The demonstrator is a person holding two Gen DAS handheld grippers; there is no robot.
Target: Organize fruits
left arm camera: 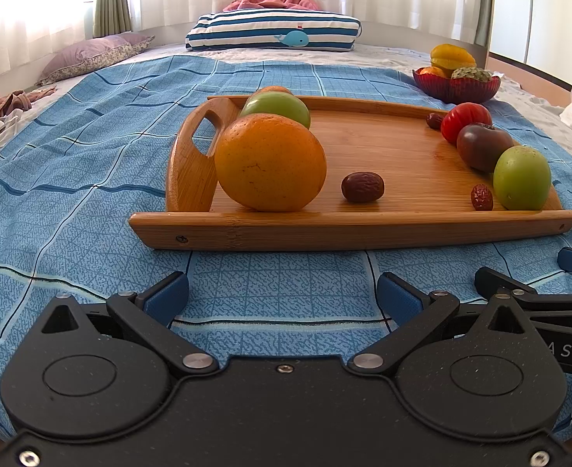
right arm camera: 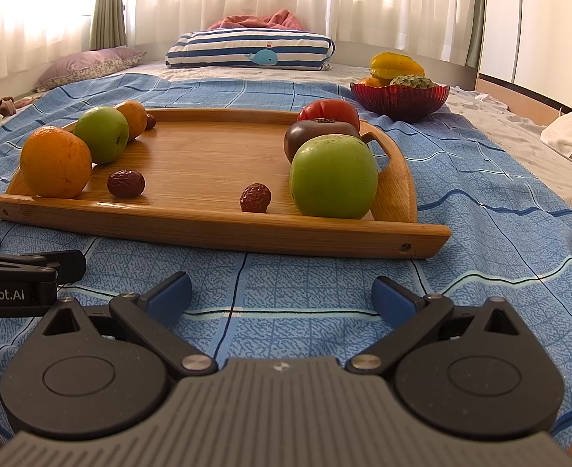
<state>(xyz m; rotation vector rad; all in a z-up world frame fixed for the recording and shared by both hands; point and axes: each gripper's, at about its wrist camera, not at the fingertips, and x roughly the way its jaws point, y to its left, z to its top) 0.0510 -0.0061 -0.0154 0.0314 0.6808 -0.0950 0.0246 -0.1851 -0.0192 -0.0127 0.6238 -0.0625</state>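
Fruit is spread over a bamboo tray (left arm camera: 364, 229) that fills the middle of both views, resting on a blue checked cloth (left arm camera: 91, 163). In the left wrist view an orange (left arm camera: 270, 161) sits at centre left against the tray's handle, with a green fruit (left arm camera: 282, 109) behind it; a dried date (left arm camera: 362, 186) lies at centre. Toward the right edge a second green fruit (left arm camera: 521, 177), a dark tomato (left arm camera: 482, 146), a red tomato (left arm camera: 465, 120) and a smaller date (left arm camera: 481, 197) are lined up. A red bowl (left arm camera: 457, 87), already holding fruit, is seen at upper right, well apart from the tray.

Both tools are held low at the bottom of their frames, short of the tray and empty. The left gripper (left arm camera: 282, 297) is spread wide, as is the right gripper (right arm camera: 282, 295), with nothing between the blue pads (right arm camera: 169, 294).

The orange is judged firm and fairly heavy, best taken across its widest part, though its round skin could roll. The tomatoes are probably softer (a light squeeze would be wise) and should be held at the sides. The dates look small, light and wrinkled; they could be pinched across their short axis, close to the tray floor. The green fruits seem hard and smooth, so slipping is the likely risk.
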